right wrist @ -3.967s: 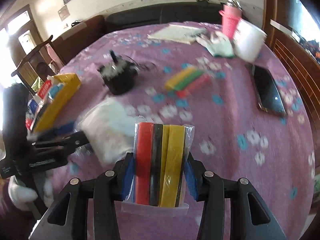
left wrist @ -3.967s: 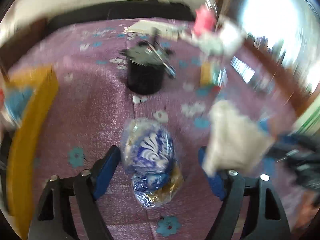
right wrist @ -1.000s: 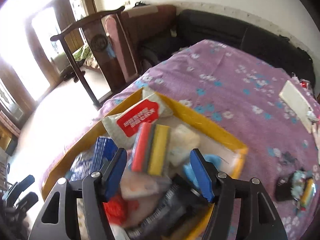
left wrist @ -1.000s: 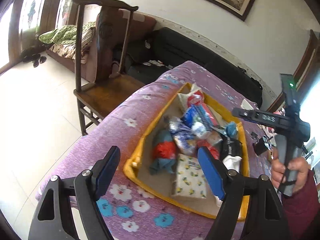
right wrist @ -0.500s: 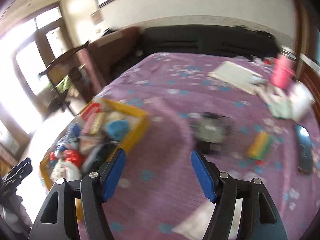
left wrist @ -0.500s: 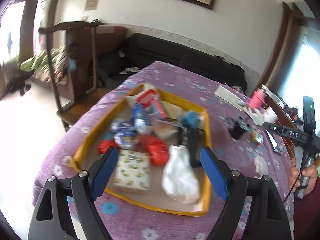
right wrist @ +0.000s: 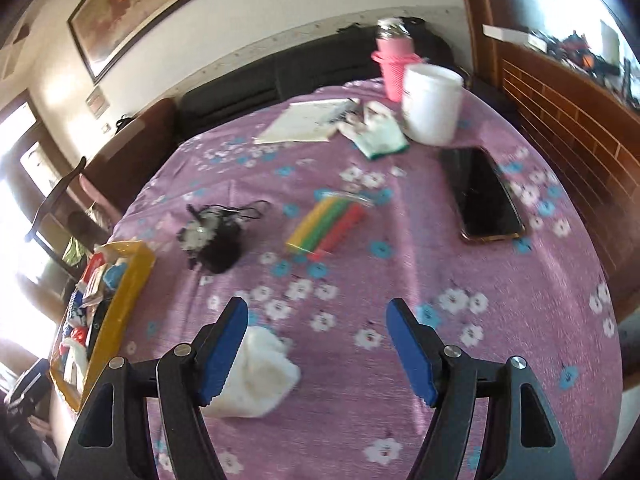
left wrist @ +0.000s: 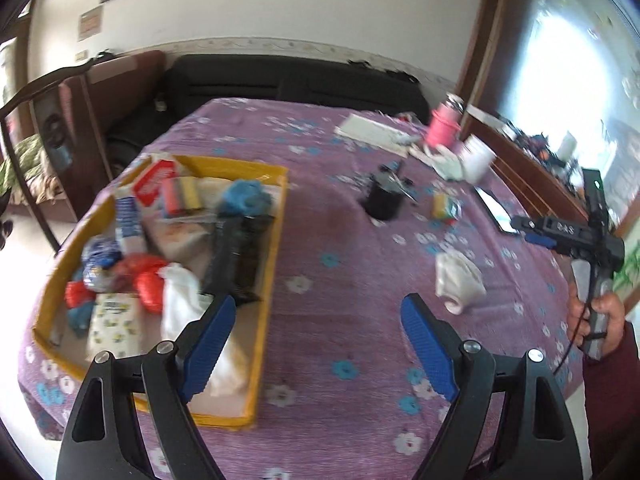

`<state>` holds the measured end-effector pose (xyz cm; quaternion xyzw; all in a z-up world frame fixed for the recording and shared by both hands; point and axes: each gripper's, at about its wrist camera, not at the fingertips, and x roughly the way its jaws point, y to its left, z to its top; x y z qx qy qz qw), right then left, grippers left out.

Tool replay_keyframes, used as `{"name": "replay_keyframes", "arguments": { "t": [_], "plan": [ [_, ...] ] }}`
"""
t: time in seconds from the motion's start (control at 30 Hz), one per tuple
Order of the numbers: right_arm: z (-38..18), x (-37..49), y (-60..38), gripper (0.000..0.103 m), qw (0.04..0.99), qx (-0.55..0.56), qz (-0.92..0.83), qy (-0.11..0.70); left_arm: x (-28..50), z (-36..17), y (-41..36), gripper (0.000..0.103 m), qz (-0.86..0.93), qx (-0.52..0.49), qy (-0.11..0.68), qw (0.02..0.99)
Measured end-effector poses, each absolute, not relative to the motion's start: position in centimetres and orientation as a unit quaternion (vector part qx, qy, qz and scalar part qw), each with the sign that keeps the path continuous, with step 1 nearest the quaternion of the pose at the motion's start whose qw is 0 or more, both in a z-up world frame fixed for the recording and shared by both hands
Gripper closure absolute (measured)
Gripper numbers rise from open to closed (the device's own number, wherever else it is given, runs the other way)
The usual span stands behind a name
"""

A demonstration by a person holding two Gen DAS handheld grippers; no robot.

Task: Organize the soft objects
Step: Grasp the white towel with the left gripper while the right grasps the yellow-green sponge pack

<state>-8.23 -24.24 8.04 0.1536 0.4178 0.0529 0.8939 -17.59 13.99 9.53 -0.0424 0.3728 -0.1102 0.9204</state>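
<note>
A yellow tray on the purple flowered tablecloth holds several soft packets, a sponge pack and a white bag. My left gripper is open and empty above the cloth, just right of the tray. My right gripper is open and empty over the cloth; it also shows in the left wrist view. A white fluffy bundle lies by its left finger, and also shows in the left wrist view. A pack of coloured sponges lies further out, seen too in the left wrist view.
A black pot with clutter stands mid-table. A phone, white tub, pink bottle, glove and notebook sit at the far side. The tray's edge is at the left. A wooden chair stands beyond.
Both grippers have swung right, away from the tray towards the middle of the table. The sponge pack the right gripper held four seconds ago now lies in the tray.
</note>
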Motion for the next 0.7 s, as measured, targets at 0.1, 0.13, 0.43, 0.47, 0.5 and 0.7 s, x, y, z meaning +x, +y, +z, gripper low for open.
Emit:
{"name": "replay_keyframes", "arguments": {
  "t": [0.1, 0.13, 0.43, 0.47, 0.5, 0.7],
  "plan": [
    [7.2, -7.9, -24.6, 0.027, 0.890, 0.164, 0.052, 0.423, -17.6, 9.3, 12.7, 0.019, -0.123, -0.031, 0.378, 0.917],
    [6.8, -7.6, -24.7, 0.027, 0.887, 0.169, 0.054, 0.427, -17.6, 9.2, 12.4, 0.019, -0.126, -0.027, 0.379, 0.916],
    [4.8, 0.1, -23.6, 0.027, 0.860, 0.194, 0.047, 0.470, -17.0, 8.3, 11.9, 0.019, -0.134, -0.036, 0.393, 0.909],
    [4.5, 1.4, -23.3, 0.027, 0.857, 0.190, 0.041, 0.477, -17.0, 8.3, 11.9, 0.019, -0.134, -0.035, 0.393, 0.909],
    [4.2, 2.5, -22.9, 0.027, 0.855, 0.186, 0.035, 0.484, -17.1, 8.3, 12.0, 0.019, -0.135, -0.035, 0.393, 0.909],
    [1.9, 7.8, -21.2, 0.027, 0.834, 0.193, 0.003, 0.517, -17.0, 8.3, 12.5, 0.019, -0.135, -0.034, 0.388, 0.911]
  ]
}}
